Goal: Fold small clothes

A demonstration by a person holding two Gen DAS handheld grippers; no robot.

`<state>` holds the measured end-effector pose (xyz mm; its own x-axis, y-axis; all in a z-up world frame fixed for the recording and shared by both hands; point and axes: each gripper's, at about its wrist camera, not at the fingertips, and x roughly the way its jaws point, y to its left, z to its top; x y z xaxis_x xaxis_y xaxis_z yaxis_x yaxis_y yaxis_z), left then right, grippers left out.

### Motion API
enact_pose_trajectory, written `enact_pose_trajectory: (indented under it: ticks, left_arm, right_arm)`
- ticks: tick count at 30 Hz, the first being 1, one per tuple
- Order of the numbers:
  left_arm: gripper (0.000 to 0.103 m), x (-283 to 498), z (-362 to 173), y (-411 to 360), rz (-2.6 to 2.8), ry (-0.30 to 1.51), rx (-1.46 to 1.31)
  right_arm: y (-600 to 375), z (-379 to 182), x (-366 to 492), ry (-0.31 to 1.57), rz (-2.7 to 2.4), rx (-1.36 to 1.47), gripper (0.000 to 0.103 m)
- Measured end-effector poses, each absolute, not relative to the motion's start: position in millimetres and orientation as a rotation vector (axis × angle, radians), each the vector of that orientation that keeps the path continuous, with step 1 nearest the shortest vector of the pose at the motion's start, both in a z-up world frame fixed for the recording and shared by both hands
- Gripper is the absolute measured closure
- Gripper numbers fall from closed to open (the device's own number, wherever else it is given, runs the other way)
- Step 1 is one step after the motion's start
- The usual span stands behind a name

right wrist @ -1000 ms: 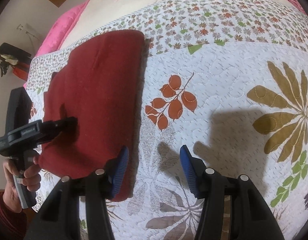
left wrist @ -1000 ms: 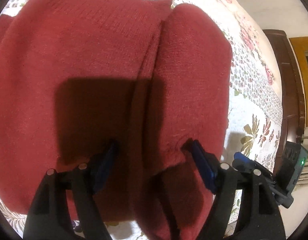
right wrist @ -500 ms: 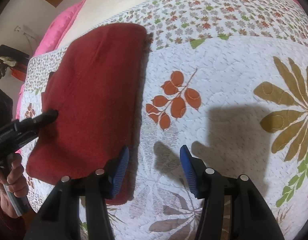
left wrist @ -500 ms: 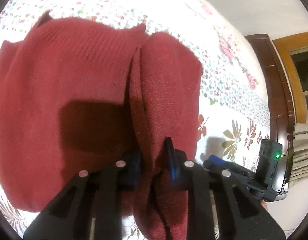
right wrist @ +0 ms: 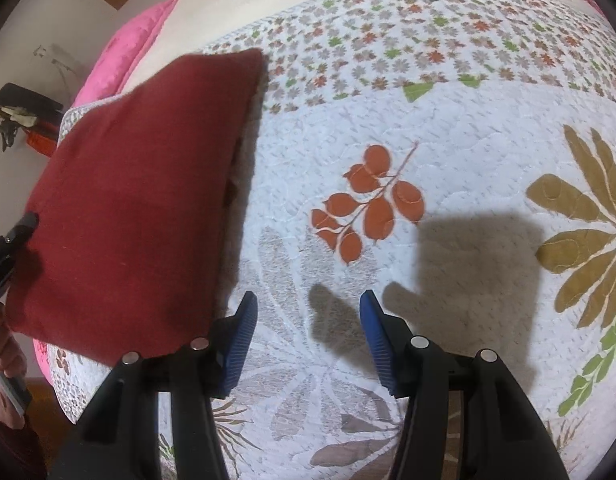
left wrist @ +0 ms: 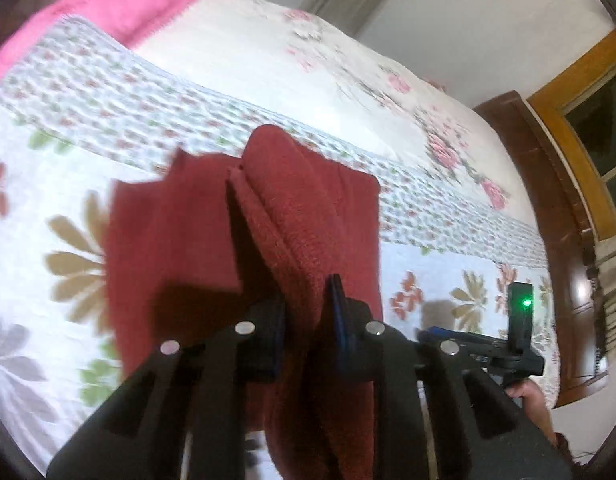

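The left gripper point(left wrist: 306, 322) pinches a thick fold of the dark red knitted garment point(left wrist: 292, 216), its blue-padded fingers point(left wrist: 335, 312) drawn close on either side of the cloth. The fold rises as a ridge away from the fingers, with the rest of the garment spreading to both sides over the floral quilt point(left wrist: 108, 120). A pink blanket point(left wrist: 108, 8) lies at the far end of the bed. Low at the right, the right gripper point(left wrist: 439, 334) shows with a green light, held by a hand point(left wrist: 533, 406). A dark wooden bed frame point(left wrist: 547, 200) curves behind it.
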<state>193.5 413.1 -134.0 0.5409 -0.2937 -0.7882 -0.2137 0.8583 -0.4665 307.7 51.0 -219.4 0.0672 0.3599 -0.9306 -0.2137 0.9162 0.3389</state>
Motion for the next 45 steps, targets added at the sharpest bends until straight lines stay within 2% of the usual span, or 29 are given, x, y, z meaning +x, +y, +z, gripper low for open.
enact_pose_trajectory:
  ticks: [7,16,18,21,23,26,30,31,33,35,37,39,42,45]
  left_arm:
    - [0.084,166,-165,473,0.104,1.041,-0.583]
    - [0.082,163,-216,483,0.151,1.113,-0.585]
    - [0.079,163,-214,483,0.143,1.118,-0.587]
    - [0.063,159,-203,488,0.139,1.133,-0.608]
    - [0.043,148,-193,489,0.110,1.132,-0.636]
    - [0.034,132,-186,482,0.081,1.152,-0.642]
    - [0.033,120,-197,469,0.049,1.212,-0.629]
    - [0.034,119,-202,465,0.055,1.229,-0.610]
    - [0.053,121,-212,461,0.089,1.268,-0.572]
    - [0.078,124,-222,463,0.117,1.293,-0.565]
    - [0.085,123,-226,474,0.119,1.287,-0.627]
    - [0.094,116,-215,483,0.121,1.245,-0.658]
    - [0.094,107,-202,484,0.126,1.202,-0.594]
    - [0.094,104,-213,481,0.122,1.231,-0.564]
  right_arm:
    - [71,-219,300,1.443,0.474,0.094,0.049]
    - [94,-221,286,1.459,0.535,0.058,0.049]
    - [101,-222,281,1.463,0.549,0.054,0.049]
    - [113,-222,275,1.467,0.583,0.058,0.047]
    - [119,-221,269,1.468,0.619,0.080,0.045]
    - [132,-223,258,1.477,0.688,0.133,0.040]
    - [150,-235,246,1.510,0.707,0.111,0.038]
    - [154,-239,245,1.522,0.706,0.116,0.038]
    - [160,-249,243,1.558,0.713,0.140,0.039]
    - [165,-257,239,1.585,0.720,0.137,0.058]
    - [168,-254,239,1.582,0.739,0.168,0.078]
    - [165,-242,237,1.547,0.773,0.161,0.081]
    - [165,-223,234,1.505,0.810,0.144,0.082]
    - [168,-229,232,1.514,0.780,0.083,0.082]
